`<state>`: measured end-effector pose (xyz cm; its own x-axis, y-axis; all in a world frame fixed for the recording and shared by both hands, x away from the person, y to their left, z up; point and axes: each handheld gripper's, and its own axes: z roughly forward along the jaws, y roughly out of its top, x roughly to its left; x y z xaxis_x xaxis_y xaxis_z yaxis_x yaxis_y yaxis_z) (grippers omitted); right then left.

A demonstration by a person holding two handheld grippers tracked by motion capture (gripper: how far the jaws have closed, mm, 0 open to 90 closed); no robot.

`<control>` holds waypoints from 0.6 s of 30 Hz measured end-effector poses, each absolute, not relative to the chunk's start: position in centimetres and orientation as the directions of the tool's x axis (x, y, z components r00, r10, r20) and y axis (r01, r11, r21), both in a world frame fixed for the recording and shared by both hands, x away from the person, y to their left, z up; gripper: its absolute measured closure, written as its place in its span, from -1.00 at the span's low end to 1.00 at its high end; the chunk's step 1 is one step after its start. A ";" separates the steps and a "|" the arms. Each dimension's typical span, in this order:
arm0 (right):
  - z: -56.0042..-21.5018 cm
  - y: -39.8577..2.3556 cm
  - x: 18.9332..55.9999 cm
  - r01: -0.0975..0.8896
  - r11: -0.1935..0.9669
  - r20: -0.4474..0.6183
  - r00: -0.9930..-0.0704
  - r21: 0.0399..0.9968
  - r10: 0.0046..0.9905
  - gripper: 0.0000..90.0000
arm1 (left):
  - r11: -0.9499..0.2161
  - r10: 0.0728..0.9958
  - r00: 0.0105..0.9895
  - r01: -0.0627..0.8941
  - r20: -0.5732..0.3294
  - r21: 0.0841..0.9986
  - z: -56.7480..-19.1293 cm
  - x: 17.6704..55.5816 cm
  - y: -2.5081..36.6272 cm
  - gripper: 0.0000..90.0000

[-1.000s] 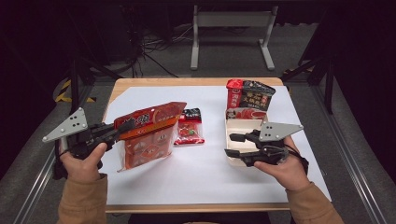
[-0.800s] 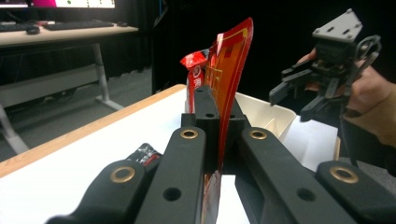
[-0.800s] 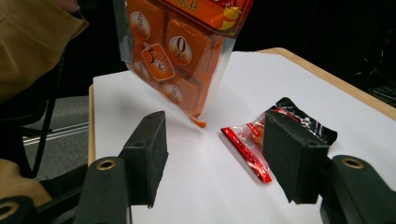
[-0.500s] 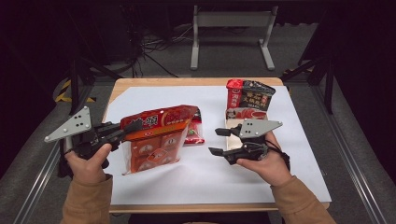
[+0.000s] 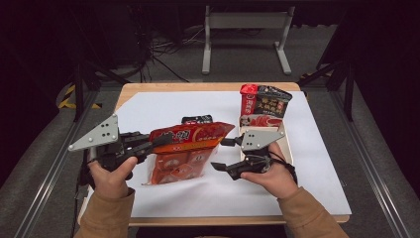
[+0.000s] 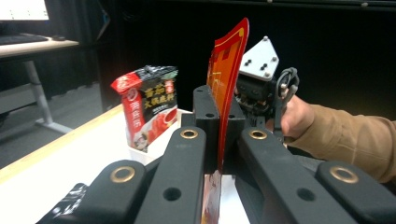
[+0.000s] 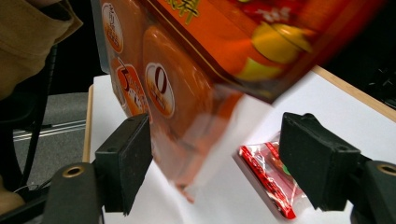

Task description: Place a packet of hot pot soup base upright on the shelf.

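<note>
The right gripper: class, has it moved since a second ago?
Yes. The right gripper has shifted left, away from the white tray, toward the orange bag.

Glossy orange plastic bag (image 5: 185, 148), matt white paper sheet (image 5: 307, 163) on a wooden table (image 5: 198, 87).

Red and orange packets on a white sheet

An orange-red bag (image 5: 185, 148) printed with round white badges is seen centre frame; a red, black and white pouch (image 5: 263, 105) is seen upper right; jaws are black.
</note>
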<state>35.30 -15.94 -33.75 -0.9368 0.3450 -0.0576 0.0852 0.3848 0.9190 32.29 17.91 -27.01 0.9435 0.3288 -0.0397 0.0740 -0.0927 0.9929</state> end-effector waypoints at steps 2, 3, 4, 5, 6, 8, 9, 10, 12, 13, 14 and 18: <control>-33.9 -15.7 35.2 0.079 0.384 -0.057 -0.942 0.920 0.331 -0.42 | -0.093 0.317 0.948 0.072 -0.039 0.993 -27.0 32.4 17.4 1.00; -33.9 -15.7 35.2 0.079 0.384 -0.057 -0.942 0.920 0.331 -0.42 | -0.093 0.317 0.948 0.072 -0.039 0.993 -27.0 32.4 17.4 1.00; -34.0 -15.6 35.1 0.078 0.381 -0.054 -0.944 0.921 0.325 -0.43 | -0.093 0.309 0.950 0.073 -0.040 0.993 -27.0 32.4 17.1 1.00; -34.2 -15.5 35.0 0.073 0.378 -0.054 -0.948 0.923 0.315 -0.43 | -0.093 0.303 0.952 0.071 -0.039 0.993 -27.0 32.4 16.8 1.00; -34.3 -15.5 34.9 0.068 0.374 -0.056 -0.949 0.925 0.310 -0.42 | -0.095 0.297 0.954 0.072 -0.041 0.993 -27.0 32.4 16.6 1.00; -34.4 -15.4 34.9 0.062 0.368 -0.059 -0.950 0.928 0.308 -0.42 | -0.096 0.293 0.955 0.068 -0.037 0.993 -27.0 32.4 16.3 1.00; -34.5 -15.4 34.9 0.058 0.363 -0.058 -0.952 0.930 0.301 -0.42 | -0.097 0.287 0.957 0.069 -0.039 0.993 -27.0 32.3 16.1 1.00; -34.5 -15.4 34.8 0.057 0.360 -0.056 -0.953 0.931 0.297 -0.42 | -0.097 0.285 0.958 0.068 -0.038 0.993 -27.0 32.3 16.0 1.00; -34.6 -15.3 34.8 0.041 0.362 -0.071 -0.954 0.931 0.291 -0.43 | -0.098 0.278 0.960 0.065 -0.036 0.993 -27.0 32.4 15.7 1.00; -34.6 -15.3 34.8 0.041 0.362 -0.071 -0.954 0.931 0.291 -0.43 | -0.096 0.277 0.960 0.069 -0.040 0.993 -27.0 32.4 15.6 1.00; -34.7 -15.3 34.8 0.039 0.365 -0.075 -0.953 0.930 0.293 -0.44 | -0.094 0.275 0.961 0.069 -0.041 0.993 -27.0 32.4 15.5 1.00; -34.9 -15.2 34.9 0.024 0.371 -0.093 -0.952 0.928 0.293 -0.44 | -0.092 0.267 0.963 0.068 -0.041 0.993 -27.0 32.3 15.3 1.00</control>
